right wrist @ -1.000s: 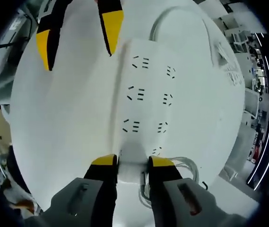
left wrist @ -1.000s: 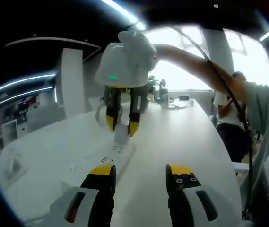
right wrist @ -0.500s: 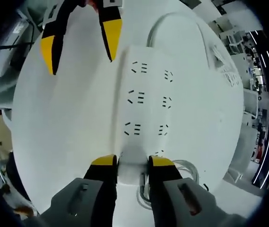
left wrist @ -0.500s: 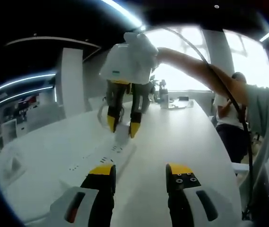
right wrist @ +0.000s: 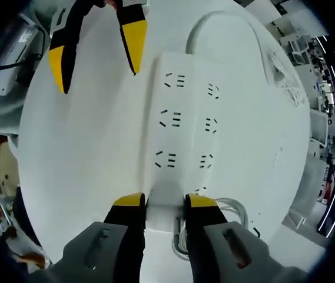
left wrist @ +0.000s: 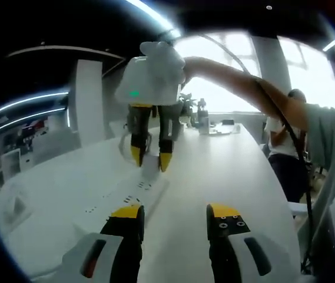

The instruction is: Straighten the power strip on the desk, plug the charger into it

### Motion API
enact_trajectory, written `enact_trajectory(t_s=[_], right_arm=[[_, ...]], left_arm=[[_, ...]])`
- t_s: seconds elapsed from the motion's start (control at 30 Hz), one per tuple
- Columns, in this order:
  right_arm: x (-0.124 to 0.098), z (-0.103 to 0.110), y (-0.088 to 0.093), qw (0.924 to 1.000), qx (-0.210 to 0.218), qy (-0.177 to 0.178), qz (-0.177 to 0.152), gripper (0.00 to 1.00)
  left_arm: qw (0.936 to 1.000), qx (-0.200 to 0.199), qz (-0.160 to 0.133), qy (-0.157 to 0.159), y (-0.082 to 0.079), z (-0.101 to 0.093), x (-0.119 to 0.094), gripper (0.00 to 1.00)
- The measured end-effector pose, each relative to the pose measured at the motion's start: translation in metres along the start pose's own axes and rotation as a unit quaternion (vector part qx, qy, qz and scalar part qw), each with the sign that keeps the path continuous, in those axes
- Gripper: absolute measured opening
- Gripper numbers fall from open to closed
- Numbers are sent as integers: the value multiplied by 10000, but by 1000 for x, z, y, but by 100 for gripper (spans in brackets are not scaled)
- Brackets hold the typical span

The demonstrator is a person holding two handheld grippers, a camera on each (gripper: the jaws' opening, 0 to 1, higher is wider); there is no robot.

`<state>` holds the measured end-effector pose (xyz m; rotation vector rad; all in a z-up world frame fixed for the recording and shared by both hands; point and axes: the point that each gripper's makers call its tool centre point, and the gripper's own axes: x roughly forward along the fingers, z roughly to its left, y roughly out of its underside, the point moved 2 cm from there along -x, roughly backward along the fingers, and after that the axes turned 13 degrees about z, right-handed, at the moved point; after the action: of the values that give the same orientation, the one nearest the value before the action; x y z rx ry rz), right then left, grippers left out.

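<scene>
White and smooth, the surface (left wrist: 226,171) runs far back toward bright windows in the left gripper view. On it lies the white power strip (left wrist: 133,191), long and flat, reaching away from the camera. The left gripper (left wrist: 176,219) is at the bottom of this view. Its yellow-tipped jaws stand wide apart and hold nothing. The near end of the power strip lies just past the left jaw tip, a bit to its left side. Farther along, the right gripper (left wrist: 149,158) comes down from above, held by a person's arm (left wrist: 244,82). Its jaws point down at the far end of the power strip, with a white block between them. Another person (left wrist: 285,147) is by the edge of the surface on the right.

Looking down in the right gripper view, the surface (right wrist: 85,147) is round and white. The power strip (right wrist: 185,124) lies in the middle, with two rows of socket holes. The right gripper (right wrist: 166,201) has its jaws close together on a white charger (right wrist: 165,207), right at the near end of the power strip. A loop of white cable (right wrist: 229,213) lies beside it. The strip's own cord (right wrist: 205,20) curves away from the far end. The left gripper (right wrist: 96,50) is at the top, jaws wide, just beside the far end of the power strip and to its left.
</scene>
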<state>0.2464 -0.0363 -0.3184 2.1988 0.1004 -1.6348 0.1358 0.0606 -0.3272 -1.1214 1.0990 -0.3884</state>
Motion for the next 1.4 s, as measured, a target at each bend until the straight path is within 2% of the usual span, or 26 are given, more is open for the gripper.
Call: enact_trajectory(t_s=[0.03, 0.13, 0.3, 0.43, 0.67, 0.87, 0.97, 1.07, 1.27, 1.4], right_arm=[[0, 0, -1, 9998, 35, 15, -171, 24], [0, 1, -2, 9998, 109, 24, -189, 24], [2, 1, -5, 10000, 44, 55, 47, 24], [2, 2, -3, 9999, 128, 108, 16, 25], [4, -2, -3, 9986, 184, 465, -148, 26], [4, -7, -2, 9970, 196, 730, -139, 27], [2, -8, -3, 9948, 295, 915, -346, 28], [-2, -7, -9, 9898, 459, 1134, -729, 29], [-6, -5, -13, 9832, 641, 1300, -1111, 26], [-6, -9, -13, 9808, 692, 1371, -1199, 26]], left_arm=[[10000, -6, -9, -1, -1, 0, 0, 44], [10000, -8, -33, -26, -2, 1, -1, 43], [10000, 7, -36, -10, -2, 0, -1, 43], [10000, -19, -84, -42, -3, 2, -2, 43], [9999, -111, -62, -87, -2, 6, 0, 43], [9997, -154, -72, -190, -1, 12, 0, 43], [9995, -215, -120, -215, -2, 15, -1, 43], [9992, -272, -158, -239, -2, 19, -1, 43], [9985, -360, -313, -264, -6, 24, -3, 43], [9980, -426, -333, -335, -6, 30, -3, 43]])
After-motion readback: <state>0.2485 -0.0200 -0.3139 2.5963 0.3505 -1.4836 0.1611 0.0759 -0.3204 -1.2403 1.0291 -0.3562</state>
